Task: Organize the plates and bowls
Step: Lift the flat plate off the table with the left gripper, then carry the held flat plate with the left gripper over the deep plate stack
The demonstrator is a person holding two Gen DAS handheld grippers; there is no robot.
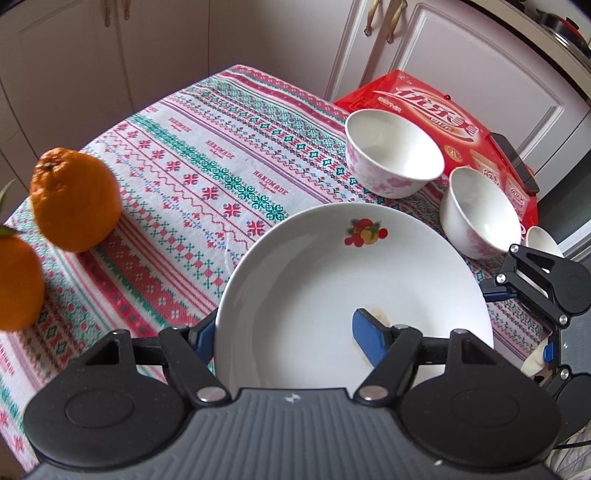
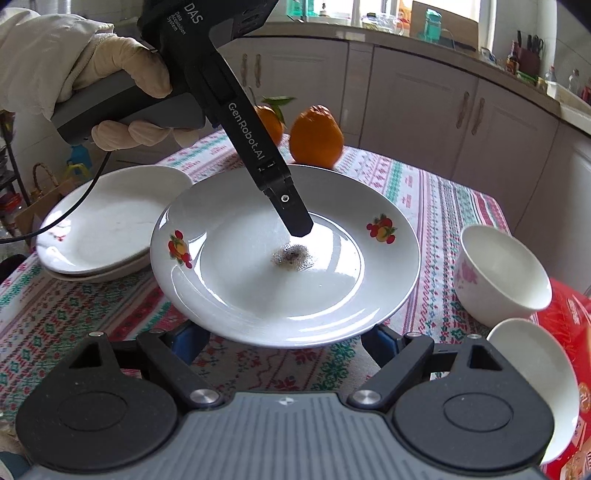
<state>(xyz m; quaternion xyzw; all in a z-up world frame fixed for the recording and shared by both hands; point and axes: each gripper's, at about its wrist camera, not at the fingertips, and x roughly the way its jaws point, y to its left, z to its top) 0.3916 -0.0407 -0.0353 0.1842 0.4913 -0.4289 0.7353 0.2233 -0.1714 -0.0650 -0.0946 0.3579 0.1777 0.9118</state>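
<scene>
left gripper point(image 1: 284, 328) clamped on fruit-print plate point(image 1: 332, 280) rim, plate lifted over bench point(image 1: 207, 173), right gripper point(image 2: 284, 339) spread wide below it, fingertips hidden, two bowls point(image 1: 393, 151) near red box point(image 1: 436, 103), stacked plates point(image 2: 107, 221) partly hidden

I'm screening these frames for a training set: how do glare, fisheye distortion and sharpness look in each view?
Left wrist view: even soft light, no hard glare on the white fruit-print plate; fisheye bends the cream cabinet doors and darkens the corners.
Right wrist view: bright window backlight, sheen streaks on the plate's well; the curved counter edge shows distortion; both views sharp.
</scene>
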